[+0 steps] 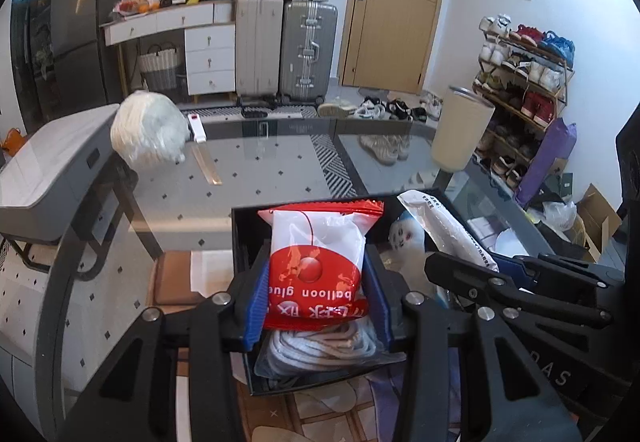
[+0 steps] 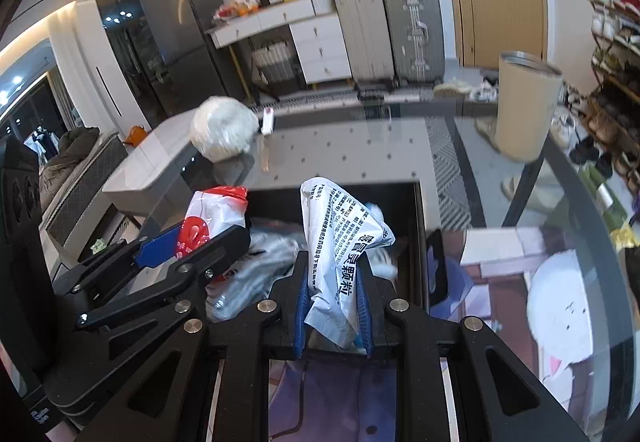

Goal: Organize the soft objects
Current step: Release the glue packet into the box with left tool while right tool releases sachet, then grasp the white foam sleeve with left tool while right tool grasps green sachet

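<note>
My left gripper (image 1: 316, 274) is shut on a red-and-white "balloon glue" packet (image 1: 318, 242), held over the open black box (image 1: 240, 238) on the glass table. A clear bag of white rope (image 1: 320, 346) lies in the box below it. My right gripper (image 2: 334, 282) is shut on a crumpled white sachet with black print (image 2: 340, 238), also over the black box (image 2: 416, 226). Each gripper shows in the other's view: the right gripper (image 1: 472, 262) with its white sachet (image 1: 444, 226), the left gripper (image 2: 200, 246) with the red-and-white packet (image 2: 216, 214).
A white bagged bundle (image 1: 150, 132) sits at the table's far left beside a grey-white machine (image 1: 52, 170). A beige cylindrical bin (image 1: 462, 126) stands at the far right of the glass table (image 1: 280, 162). Suitcases, a dresser and a shoe rack line the room behind.
</note>
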A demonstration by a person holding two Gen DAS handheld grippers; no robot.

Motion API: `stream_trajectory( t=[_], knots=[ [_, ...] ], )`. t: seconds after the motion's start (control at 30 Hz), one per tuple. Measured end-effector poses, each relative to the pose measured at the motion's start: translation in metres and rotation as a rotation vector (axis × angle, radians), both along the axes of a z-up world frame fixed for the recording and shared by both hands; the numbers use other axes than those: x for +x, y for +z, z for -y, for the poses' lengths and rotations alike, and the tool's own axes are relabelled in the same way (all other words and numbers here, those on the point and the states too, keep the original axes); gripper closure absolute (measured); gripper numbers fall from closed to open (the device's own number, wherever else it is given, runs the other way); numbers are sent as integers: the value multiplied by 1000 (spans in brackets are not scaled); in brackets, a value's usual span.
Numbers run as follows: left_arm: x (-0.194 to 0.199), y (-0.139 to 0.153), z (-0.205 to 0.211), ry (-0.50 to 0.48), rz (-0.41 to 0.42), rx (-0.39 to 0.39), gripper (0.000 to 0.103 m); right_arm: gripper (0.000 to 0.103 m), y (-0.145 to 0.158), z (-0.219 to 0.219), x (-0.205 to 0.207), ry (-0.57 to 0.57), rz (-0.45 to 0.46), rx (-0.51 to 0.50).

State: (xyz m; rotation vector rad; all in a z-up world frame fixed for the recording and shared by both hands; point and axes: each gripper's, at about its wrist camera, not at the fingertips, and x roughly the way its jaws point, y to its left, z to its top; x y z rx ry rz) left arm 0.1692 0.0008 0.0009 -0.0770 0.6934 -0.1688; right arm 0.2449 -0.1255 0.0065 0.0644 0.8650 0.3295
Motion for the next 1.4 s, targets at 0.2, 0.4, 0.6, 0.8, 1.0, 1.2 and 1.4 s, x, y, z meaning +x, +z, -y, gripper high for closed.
stream_trajectory(
  t=[0.2,0.4,0.6,0.8,1.0,1.2,1.4],
  knots=[
    [5,-13,8,-9,-46,17,60,83,-18,3,6,-7,-67,-8],
    [9,-18,12,-21,-60,70,60,83,-21,2,4,-5,-73,-27],
    [9,-17,9,-19,-57,57,60,82,-18,1,1,-3,-69,-30],
    [9,-16,7,-19,-62,48,57,79,-17,2,-1,0,-76,-14],
    [5,-6,-2,3,-44,33,41,63,-5,9,-8,-7,-60,15],
    [-8,11,-10,18,-46,29,36,42,13,14,-25,10,-44,18],
    [-30,21,-6,-10,-63,63,35,36,23,20,-51,33,-75,-13]
  ],
)
